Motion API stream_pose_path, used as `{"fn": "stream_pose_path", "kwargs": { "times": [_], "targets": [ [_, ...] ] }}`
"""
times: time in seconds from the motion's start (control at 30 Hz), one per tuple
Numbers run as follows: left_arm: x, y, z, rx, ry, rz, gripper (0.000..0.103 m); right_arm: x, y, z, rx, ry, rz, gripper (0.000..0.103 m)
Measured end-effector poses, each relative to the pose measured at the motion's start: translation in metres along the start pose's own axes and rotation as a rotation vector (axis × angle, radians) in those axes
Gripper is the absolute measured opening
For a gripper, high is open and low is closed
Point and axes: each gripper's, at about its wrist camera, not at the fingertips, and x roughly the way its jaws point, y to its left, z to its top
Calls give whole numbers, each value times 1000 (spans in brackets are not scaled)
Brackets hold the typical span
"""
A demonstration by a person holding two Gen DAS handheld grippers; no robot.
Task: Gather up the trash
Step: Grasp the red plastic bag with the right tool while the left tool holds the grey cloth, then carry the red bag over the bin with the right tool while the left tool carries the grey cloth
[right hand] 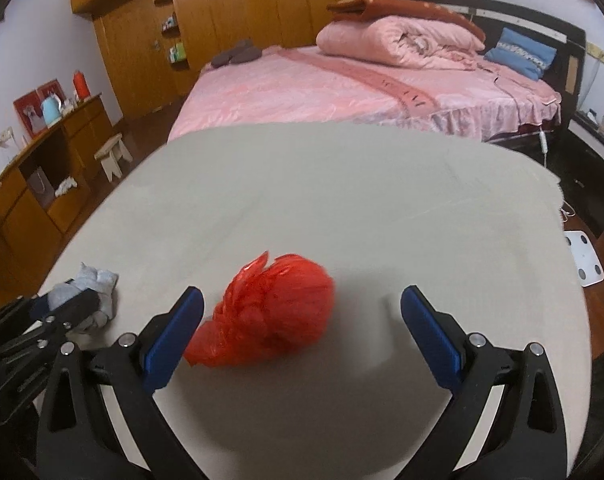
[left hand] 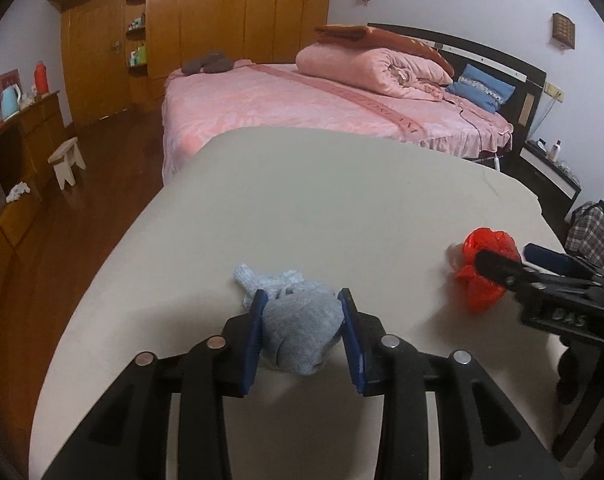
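1. Where the pale table [left hand: 342,200] meets its near left edge, the left gripper [left hand: 302,312] has both blue pads pressed against a crumpled grey-blue cloth [left hand: 298,320].
2. Right of it, apart, a red plastic bag [right hand: 270,312] lies on the table.
3. The right gripper [right hand: 302,312] straddles the bag, jaws wide; whether the left pad touches it cannot be told.

On the surface [left hand: 302,200], the bundled cloth [left hand: 298,332] lies at the near left edge, between the pads of the left tool [left hand: 305,336]. The knotted bag [right hand: 270,312] lies to its right, well apart, between the spread fingers of the right tool [right hand: 302,334]. Behind the surface stands the bed [right hand: 342,92], a folded quilt [right hand: 402,40] on it; the wardrobe [left hand: 222,20] stands behind the bed.
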Motion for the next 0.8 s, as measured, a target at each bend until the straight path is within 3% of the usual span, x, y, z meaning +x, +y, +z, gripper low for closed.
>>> {"fn": "stream_pose_path", "kwargs": {
  "times": [0.43,0.8],
  "targets": [
    [5,0,-1,-4,2,0,37,14,12,-5,-25,64,8,49],
    [-2,-5,-1,6,-22,18,36,-1,3,-7,-2,37,22,35]
  ]
}}
